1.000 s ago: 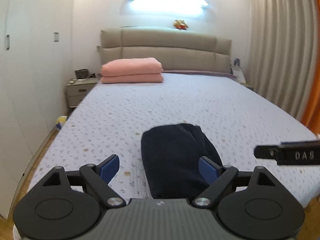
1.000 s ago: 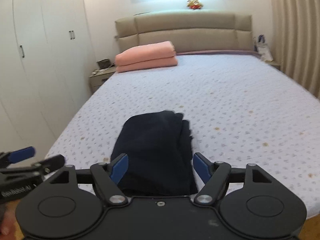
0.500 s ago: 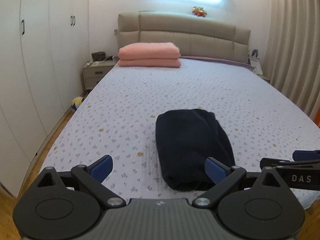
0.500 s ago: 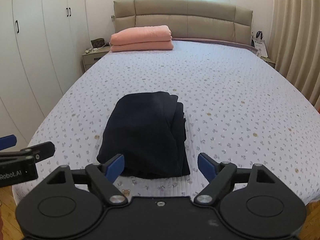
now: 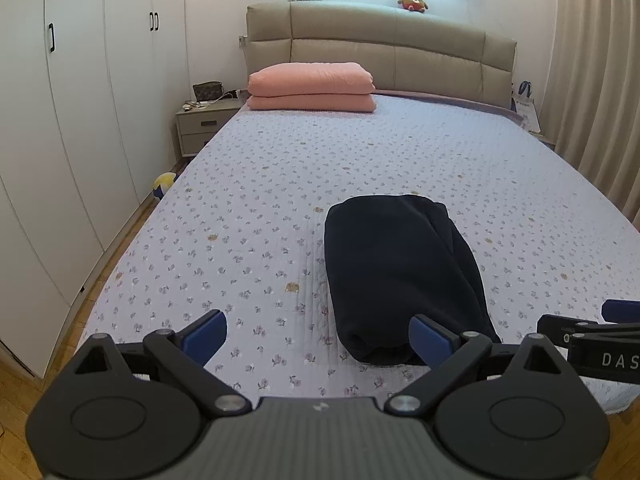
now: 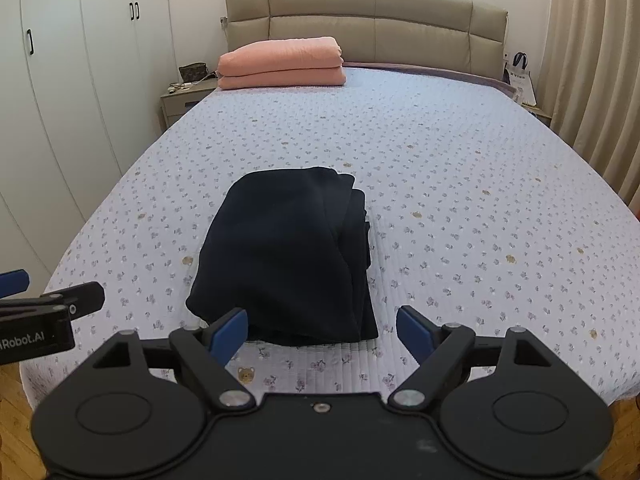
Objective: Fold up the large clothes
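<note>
You are holding the left gripper [image 5: 318,334] and right gripper [image 6: 322,330] wide apart, gripping nothing, above the bed's [image 6: 460,168] near edge, where the folded dark garment [image 6: 288,256] is lying: any nudge risks spilling its 2 loose right-hand layers.
</note>
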A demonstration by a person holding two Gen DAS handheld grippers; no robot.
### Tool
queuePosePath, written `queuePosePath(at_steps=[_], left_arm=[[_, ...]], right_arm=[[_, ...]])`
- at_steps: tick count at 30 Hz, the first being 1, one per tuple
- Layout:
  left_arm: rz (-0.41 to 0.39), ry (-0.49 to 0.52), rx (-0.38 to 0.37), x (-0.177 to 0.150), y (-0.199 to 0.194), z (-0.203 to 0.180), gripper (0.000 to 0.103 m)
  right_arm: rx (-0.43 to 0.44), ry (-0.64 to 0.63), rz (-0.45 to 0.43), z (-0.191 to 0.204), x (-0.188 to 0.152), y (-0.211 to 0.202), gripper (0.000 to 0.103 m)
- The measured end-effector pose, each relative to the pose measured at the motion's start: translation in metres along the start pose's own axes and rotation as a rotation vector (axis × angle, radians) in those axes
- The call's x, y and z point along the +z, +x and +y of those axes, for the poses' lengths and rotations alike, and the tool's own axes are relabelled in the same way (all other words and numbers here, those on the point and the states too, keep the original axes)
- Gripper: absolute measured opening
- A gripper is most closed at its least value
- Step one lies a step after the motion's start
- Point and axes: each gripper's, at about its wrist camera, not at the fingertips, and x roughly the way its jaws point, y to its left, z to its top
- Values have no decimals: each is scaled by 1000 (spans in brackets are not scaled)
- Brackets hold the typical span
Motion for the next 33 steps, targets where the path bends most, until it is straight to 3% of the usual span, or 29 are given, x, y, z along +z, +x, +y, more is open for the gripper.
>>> queuePosePath(at_steps=[33], left_arm=[[-18,-9,-17,-4,-12,4,98]], right_arm=[[-4,-6,4,3,-7,-12,98]])
